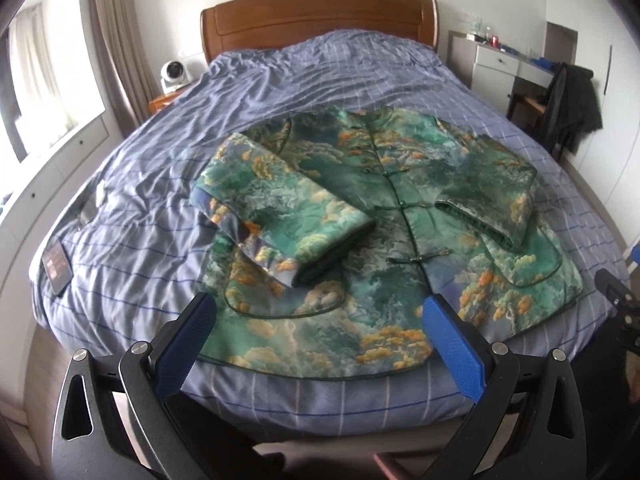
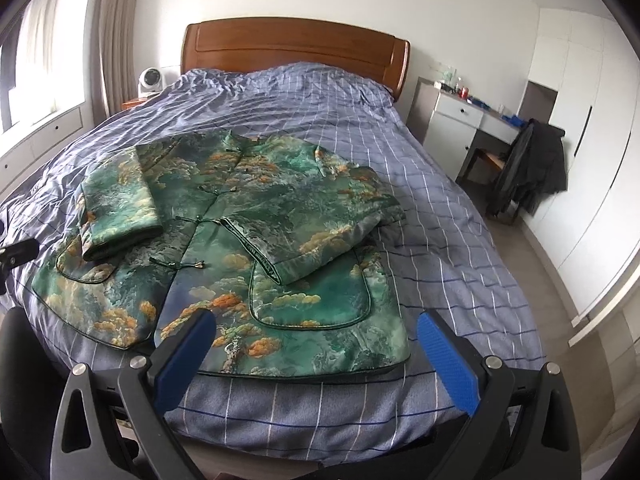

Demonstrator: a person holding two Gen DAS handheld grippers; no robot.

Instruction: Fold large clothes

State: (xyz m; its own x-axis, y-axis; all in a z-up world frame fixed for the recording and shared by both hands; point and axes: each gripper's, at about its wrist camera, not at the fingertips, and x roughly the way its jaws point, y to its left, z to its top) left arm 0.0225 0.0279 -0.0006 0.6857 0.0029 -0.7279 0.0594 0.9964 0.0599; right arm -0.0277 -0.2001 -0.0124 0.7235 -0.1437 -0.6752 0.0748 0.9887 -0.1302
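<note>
Nearest the cameras, the left tool (image 1: 320, 312) and the right tool (image 2: 316, 334) each hang above the foot edge of the bed (image 1: 280, 396), blue-padded fingers (image 1: 452, 344) spread wide and gripping nothing. Just beyond the fingertips lies the jacket (image 1: 376, 216), a padded green garment printed with orange and white clouds, spread front-up on the blue checked duvet (image 2: 440, 208), its hem toward the foot edge and collar toward the headboard. Both sleeves are folded inward across the chest: the left sleeve (image 1: 280, 204) angled down over one pocket, the right sleeve (image 2: 320, 220) lying above the other pocket. A dark phone (image 1: 56, 268) rests near the bed's left edge. Farther back stand the wooden headboard (image 1: 316, 20), a small white fan (image 1: 172, 74) on a nightstand, and a white desk (image 2: 472, 116) with a dark garment (image 2: 532, 168) draped over its chair.
</note>
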